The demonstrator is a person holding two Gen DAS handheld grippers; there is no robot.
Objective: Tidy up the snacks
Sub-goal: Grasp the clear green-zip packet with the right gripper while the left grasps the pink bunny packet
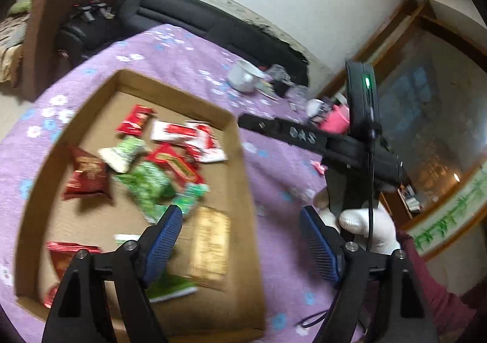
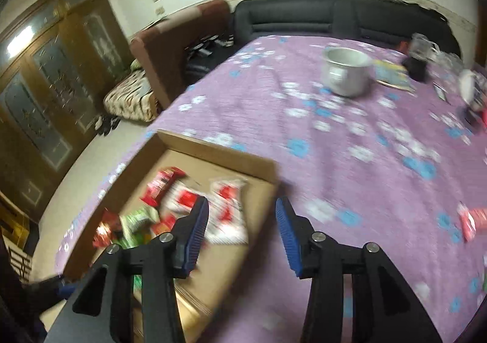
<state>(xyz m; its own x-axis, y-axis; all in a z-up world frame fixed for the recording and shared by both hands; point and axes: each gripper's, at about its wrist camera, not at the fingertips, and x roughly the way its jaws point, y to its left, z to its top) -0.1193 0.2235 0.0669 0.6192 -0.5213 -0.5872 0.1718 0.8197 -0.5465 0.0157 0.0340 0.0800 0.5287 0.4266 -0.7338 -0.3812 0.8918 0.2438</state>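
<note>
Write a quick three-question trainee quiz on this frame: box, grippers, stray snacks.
1. True or false: the left gripper holds a packet.
2. The snack packets lie in: A) a metal pot B) a cardboard box C) a pink cup.
3. What lies on the purple cloth at far right in the right wrist view?

Key: 1 false, its jaws stand empty. 2 B, the cardboard box. 3 a red and white packet, outside the box.
</note>
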